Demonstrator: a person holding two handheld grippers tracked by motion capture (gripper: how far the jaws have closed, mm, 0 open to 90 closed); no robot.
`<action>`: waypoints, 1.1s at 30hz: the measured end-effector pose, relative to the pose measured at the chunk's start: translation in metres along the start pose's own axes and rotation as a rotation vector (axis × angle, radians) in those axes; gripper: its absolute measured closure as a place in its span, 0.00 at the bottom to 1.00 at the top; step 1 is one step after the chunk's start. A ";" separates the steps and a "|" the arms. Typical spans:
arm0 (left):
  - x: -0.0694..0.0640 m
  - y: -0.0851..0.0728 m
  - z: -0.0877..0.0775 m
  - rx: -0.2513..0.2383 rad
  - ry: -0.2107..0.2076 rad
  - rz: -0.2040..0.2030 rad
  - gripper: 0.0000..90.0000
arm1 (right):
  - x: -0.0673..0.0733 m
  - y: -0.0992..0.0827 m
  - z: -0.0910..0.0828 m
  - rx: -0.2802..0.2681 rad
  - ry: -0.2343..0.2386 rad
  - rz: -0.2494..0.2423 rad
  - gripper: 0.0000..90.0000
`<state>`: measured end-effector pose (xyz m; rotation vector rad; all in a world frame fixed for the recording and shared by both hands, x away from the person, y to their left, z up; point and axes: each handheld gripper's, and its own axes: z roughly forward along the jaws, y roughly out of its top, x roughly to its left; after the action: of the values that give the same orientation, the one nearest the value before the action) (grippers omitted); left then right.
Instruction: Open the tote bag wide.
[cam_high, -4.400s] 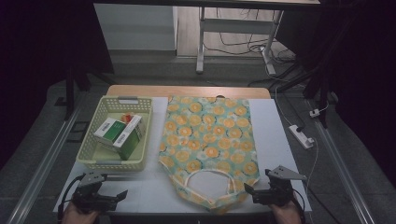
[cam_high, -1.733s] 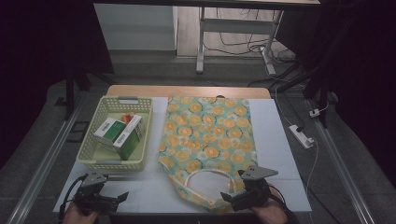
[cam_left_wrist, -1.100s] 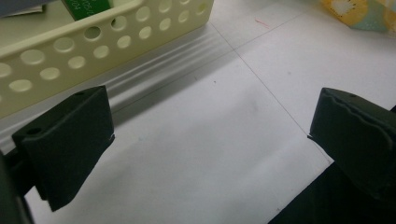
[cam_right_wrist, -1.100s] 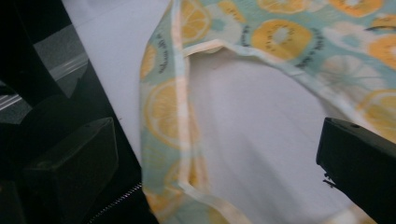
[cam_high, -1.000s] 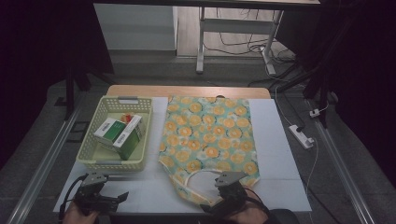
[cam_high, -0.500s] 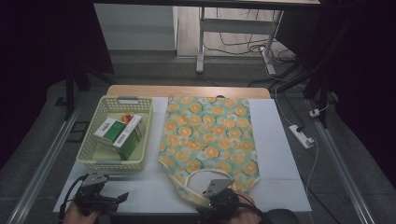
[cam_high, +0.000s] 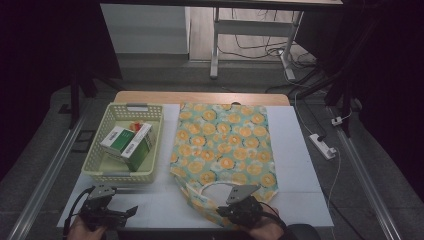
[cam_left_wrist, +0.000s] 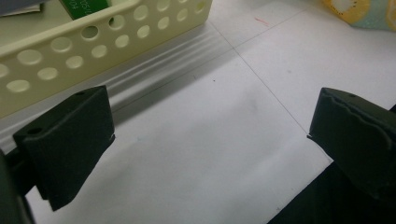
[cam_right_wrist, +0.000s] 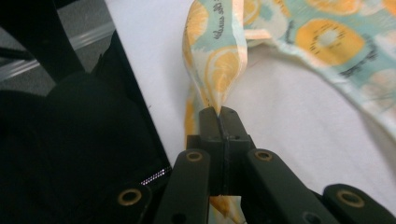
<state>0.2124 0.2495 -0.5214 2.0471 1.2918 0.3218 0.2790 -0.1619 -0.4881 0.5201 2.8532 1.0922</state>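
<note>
A fabric tote bag (cam_high: 222, 145) printed with orange slices lies flat in the middle of the white table, its handles toward the near edge. My right gripper (cam_high: 223, 214) sits at the bag's near handle. In the right gripper view its jaws (cam_right_wrist: 219, 112) have just been closing and now pinch the handle strap (cam_right_wrist: 217, 60), which stands up out of them. My left gripper (cam_high: 125, 212) rests at the near left of the table, open, with bare tabletop between its pads (cam_left_wrist: 70, 140).
A pale yellow perforated basket (cam_high: 125, 107) stands left of the bag and holds a green and white box (cam_high: 127, 142); its wall (cam_left_wrist: 93, 37) is just ahead of the left gripper. A white power strip (cam_high: 322, 146) lies on the floor to the right.
My right gripper has moved left from the table's near right corner to the bag's handle and has shut on the strap. The left gripper has stayed put.
</note>
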 end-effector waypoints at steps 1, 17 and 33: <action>0.000 0.000 0.000 0.000 0.000 0.000 0.00 | 0.000 0.000 0.000 0.000 0.000 0.000 1.00; 0.001 0.000 0.000 0.000 -0.006 -0.005 0.00 | -0.038 0.024 -0.017 -0.056 0.000 0.045 1.00; 0.002 0.000 0.000 -0.004 -0.013 -0.013 0.00 | -0.083 0.050 -0.021 -0.098 -0.060 0.065 1.00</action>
<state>0.2138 0.2515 -0.5216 2.0332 1.2948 0.3041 0.3685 -0.1679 -0.4461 0.6322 2.7328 1.1982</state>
